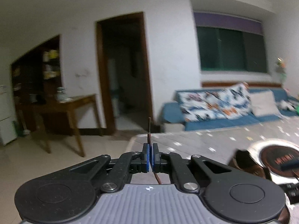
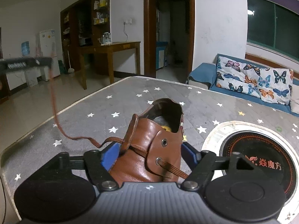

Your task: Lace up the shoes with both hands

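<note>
Shoe (image 2: 149, 149) is a brown leather lace-up sitting on a grey star-print mat (image 2: 130, 97), with its opening facing away from the right wrist camera. The right gripper (image 2: 151, 155) is spread wide around it, one blue pad (image 2: 110, 156) on each side; the left pad looks right up against the leather, and I can't tell if the right one actually touches. The brown shoelace (image 2: 54, 100) is threaded through the lower eyelet (image 2: 158, 161), crosses the front, then trails over the mat and climbs up to the left gripper (image 1: 150, 155) high on the left. That one is clamped shut on the lace, the tip poking up above its pads. A round black burner (image 2: 261, 160) sits just beside the shoe.
</note>
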